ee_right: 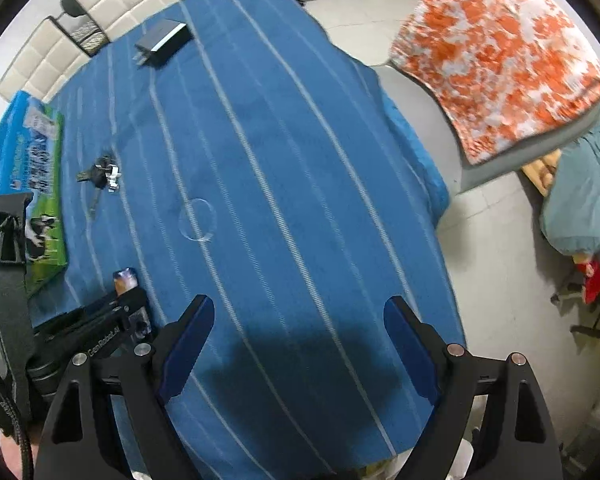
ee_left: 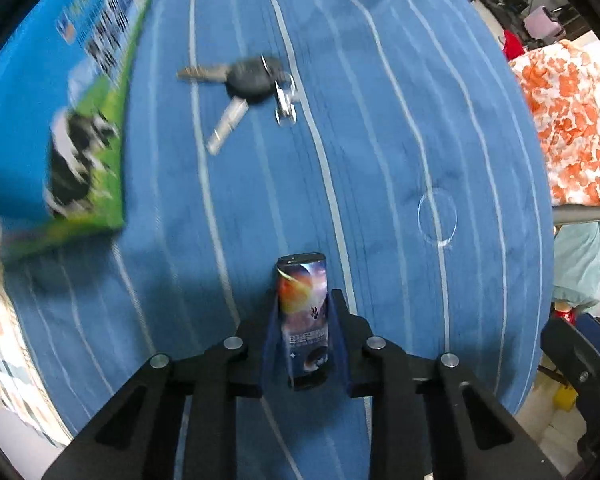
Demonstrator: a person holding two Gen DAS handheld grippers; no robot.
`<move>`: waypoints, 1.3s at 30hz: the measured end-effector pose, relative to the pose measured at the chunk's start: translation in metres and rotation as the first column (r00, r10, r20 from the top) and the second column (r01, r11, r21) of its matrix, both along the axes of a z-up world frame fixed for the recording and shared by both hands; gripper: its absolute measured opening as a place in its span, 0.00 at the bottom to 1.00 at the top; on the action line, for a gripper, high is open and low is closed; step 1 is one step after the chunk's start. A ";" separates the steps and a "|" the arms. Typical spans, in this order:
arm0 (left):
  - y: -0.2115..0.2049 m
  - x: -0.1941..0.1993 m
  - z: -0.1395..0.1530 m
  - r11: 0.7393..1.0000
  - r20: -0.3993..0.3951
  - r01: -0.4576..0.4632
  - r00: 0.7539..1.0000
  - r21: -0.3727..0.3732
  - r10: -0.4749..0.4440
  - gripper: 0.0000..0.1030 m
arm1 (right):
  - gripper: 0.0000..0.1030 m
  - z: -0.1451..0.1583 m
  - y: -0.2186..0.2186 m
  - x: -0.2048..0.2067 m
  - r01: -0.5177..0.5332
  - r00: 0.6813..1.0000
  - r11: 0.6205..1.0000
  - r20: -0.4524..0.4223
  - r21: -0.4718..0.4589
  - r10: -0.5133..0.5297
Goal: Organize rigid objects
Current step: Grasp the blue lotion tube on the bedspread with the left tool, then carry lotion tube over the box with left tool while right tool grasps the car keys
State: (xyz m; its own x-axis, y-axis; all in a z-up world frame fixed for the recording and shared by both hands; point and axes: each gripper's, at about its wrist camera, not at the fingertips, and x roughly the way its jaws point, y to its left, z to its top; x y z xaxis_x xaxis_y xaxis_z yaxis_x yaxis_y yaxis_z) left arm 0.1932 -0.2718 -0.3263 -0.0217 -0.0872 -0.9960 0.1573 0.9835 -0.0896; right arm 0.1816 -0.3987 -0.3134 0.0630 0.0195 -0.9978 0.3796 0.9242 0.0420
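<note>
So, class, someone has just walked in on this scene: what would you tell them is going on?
A person is tidying small items on a table with a blue striped cloth, a gripper in each hand. The left gripper is shut on a small space-printed case. The right gripper is open over bare cloth, holding nothing. A bunch of keys, a black charger and a milk carton box lie untouched.

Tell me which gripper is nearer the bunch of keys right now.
Left. The left gripper, shut on the small printed case, sits on the keys' side; the right gripper hangs open farther away.
</note>
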 end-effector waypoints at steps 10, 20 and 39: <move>0.037 0.007 0.099 0.998 0.220 -0.017 0.975 -0.065 0.031 0.21 | 0.86 0.020 0.025 0.064 -0.112 0.987 0.984 0.130 0.141 0.094; 0.133 0.063 0.139 0.981 0.355 -0.186 0.915 -0.055 0.193 0.21 | 0.86 -0.014 0.073 0.141 -0.103 0.994 0.961 0.072 0.255 0.088; 0.180 0.108 0.083 0.981 0.255 -0.193 0.948 -0.012 0.190 0.21 | 0.31 -0.082 0.169 0.195 -0.187 0.981 0.982 -0.040 0.017 0.187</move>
